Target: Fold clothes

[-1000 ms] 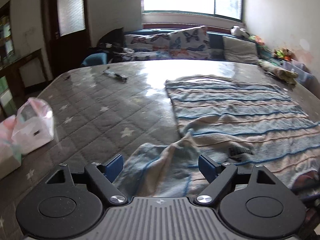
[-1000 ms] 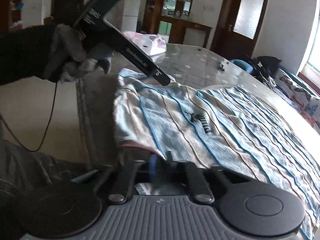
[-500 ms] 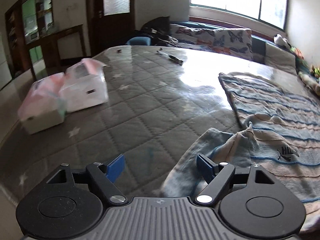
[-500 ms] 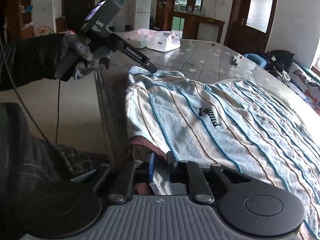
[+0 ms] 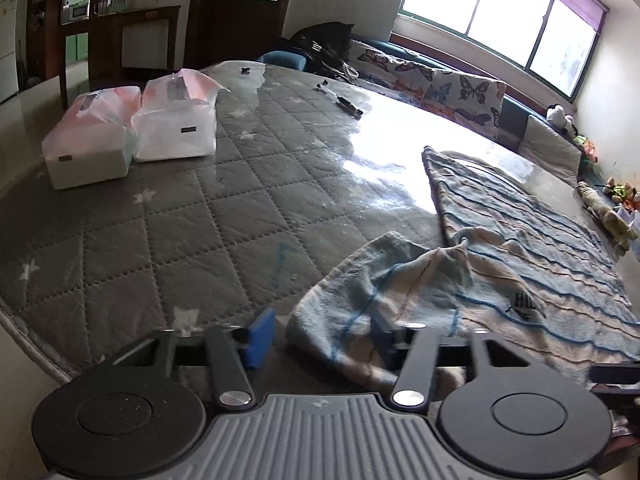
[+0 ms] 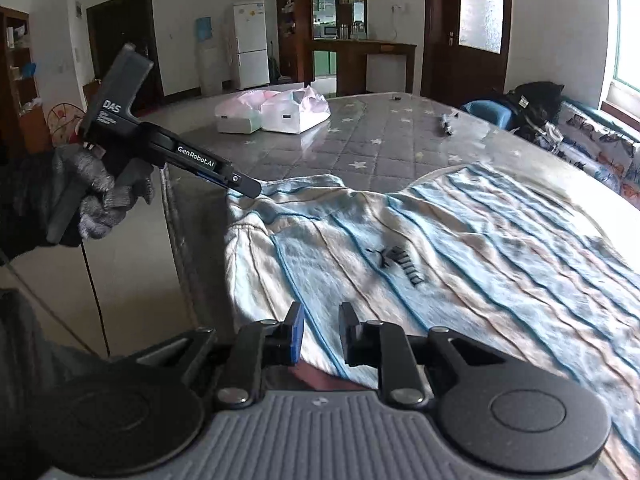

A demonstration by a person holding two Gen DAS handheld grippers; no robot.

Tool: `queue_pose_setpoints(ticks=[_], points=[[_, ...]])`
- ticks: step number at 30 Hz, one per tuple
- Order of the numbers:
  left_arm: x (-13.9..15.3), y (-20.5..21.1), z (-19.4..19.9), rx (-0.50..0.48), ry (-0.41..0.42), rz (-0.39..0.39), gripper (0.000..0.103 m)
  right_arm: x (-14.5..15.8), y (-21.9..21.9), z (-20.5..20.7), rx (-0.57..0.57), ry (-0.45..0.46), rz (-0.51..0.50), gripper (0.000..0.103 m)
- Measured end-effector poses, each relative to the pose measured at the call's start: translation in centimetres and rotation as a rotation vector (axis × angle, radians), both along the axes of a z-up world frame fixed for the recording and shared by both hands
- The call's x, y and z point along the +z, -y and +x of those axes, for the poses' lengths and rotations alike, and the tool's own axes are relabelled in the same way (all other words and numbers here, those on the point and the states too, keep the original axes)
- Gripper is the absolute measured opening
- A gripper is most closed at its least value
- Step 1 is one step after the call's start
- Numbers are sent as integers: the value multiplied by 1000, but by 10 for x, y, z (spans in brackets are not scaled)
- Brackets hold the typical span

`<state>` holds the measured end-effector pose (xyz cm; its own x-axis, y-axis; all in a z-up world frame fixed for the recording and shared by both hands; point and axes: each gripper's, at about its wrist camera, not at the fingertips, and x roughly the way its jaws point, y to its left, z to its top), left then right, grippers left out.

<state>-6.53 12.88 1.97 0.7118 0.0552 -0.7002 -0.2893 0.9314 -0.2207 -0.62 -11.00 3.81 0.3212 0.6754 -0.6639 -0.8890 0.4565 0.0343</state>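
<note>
A light blue and white striped shirt (image 5: 520,256) with a dark logo lies spread on the grey quilted mattress (image 5: 200,220); it also shows in the right wrist view (image 6: 460,248). Its crumpled sleeve (image 5: 372,292) lies between the fingers of my left gripper (image 5: 320,338), which is open over the sleeve end. My right gripper (image 6: 320,338) is open a little at the shirt's near edge by the collar, holding nothing. The left gripper also shows in the right wrist view (image 6: 244,188), in a gloved hand, its tip at the sleeve.
Two white and pink bags (image 5: 132,128) stand at the mattress's far left corner. A small dark object (image 5: 350,107) lies further back. A butterfly-print sofa (image 5: 440,84) runs under the window. The mattress's front edge (image 6: 176,216) drops to the floor.
My right gripper has opened and let go of the shirt's near edge. My left gripper has swung left and lowered onto the sleeve end.
</note>
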Motion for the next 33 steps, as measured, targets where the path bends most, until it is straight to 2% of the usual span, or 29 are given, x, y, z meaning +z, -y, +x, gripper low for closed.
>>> queue_pose_setpoints(ticks=[1, 2, 5, 9, 10, 12, 15, 19, 24, 28, 33], points=[[-1, 0, 1, -3, 1, 3, 30, -2, -6, 1, 8, -2, -1, 18], [-1, 0, 2, -5, 2, 11, 19, -4, -13, 3, 16, -5, -3, 18], [-3, -3, 1, -3, 14, 3, 9, -11, -32, 6, 40, -12, -6, 18], [-1, -9, -4, 23, 45, -22, 8, -21, -50, 5, 95, -34, -22, 18], [0, -10, -5, 23, 53, -25, 8, -24, -55, 2, 116, -37, -31, 24], [3, -11, -5, 16, 67, -26, 8, -22, -59, -2, 138, -18, -28, 25], [8, -11, -6, 3, 92, -28, 8, -19, -66, -8, 170, 10, -23, 25], [16, -9, -6, -21, 126, -33, 8, -19, -81, -2, 140, 4, 18, 25], [31, 0, -6, -80, 171, -26, 8, -25, -96, -14, 223, -4, -2, 26], [45, 16, -7, -152, 215, -31, 8, -14, -80, -12, 183, -10, 33, 30], [54, 45, -5, -266, 248, -47, 8, 3, -38, 2, 31, 4, 58, 30]])
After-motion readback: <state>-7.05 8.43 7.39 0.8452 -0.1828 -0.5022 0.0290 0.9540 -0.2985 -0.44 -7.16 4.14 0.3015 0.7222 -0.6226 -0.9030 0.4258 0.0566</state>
